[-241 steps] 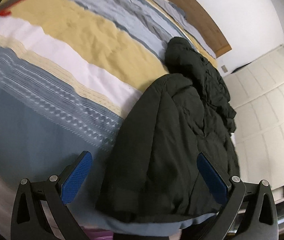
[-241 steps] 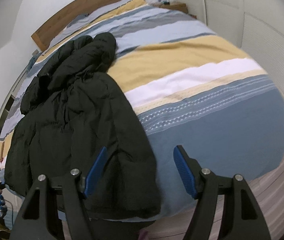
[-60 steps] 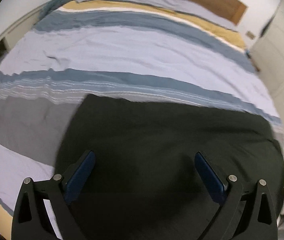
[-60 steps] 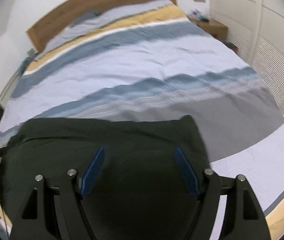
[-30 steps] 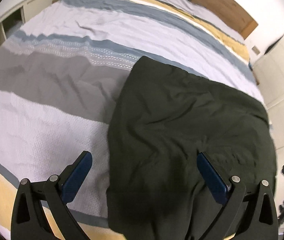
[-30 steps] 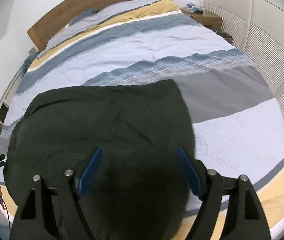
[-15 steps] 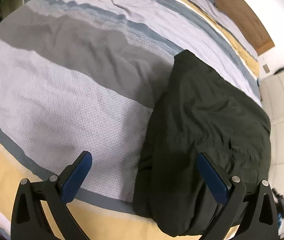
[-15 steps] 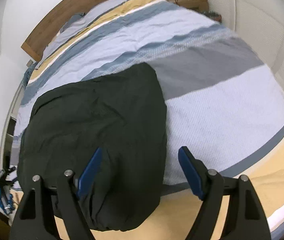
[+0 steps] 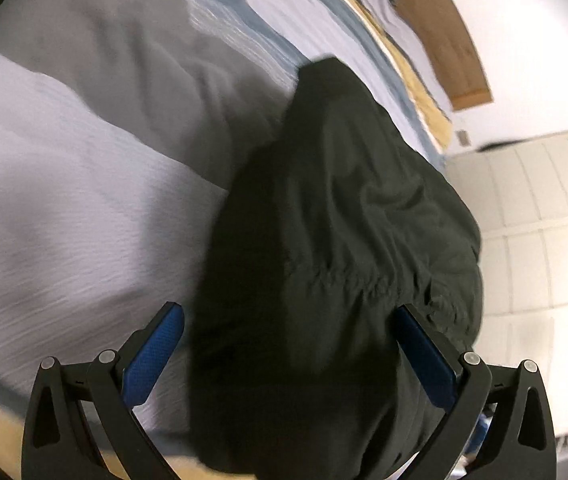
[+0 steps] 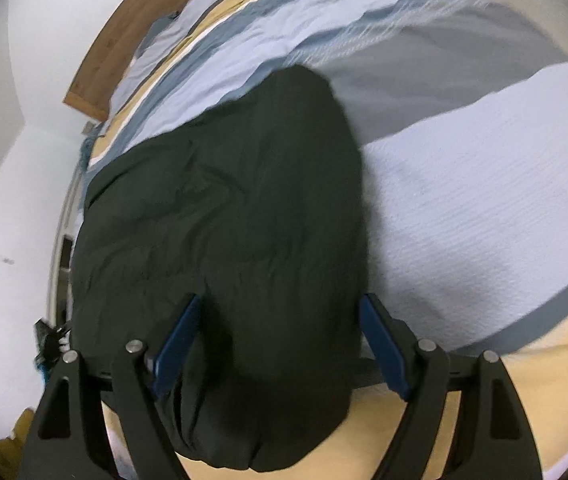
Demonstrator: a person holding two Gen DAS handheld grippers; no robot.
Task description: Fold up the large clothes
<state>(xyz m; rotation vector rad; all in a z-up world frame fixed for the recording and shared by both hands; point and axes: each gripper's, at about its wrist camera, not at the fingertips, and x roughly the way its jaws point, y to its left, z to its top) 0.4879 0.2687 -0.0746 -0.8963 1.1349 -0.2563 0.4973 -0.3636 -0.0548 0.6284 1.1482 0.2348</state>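
While the wide bed with the striped blue, grey, white and yellow cover (image 9: 95, 184) fills most of both views, the large dark green padded jacket (image 9: 336, 240) lies folded on it, near the bed's edge, its far end pointing toward the brown wooden headboard (image 10: 111, 52). The left tool (image 9: 290, 356) has its blue pads spread wide, with the near end of the jacket between them, not pinched. The right tool (image 10: 279, 348) is also spread, its jaws have just been opening, and the jacket lies between them.
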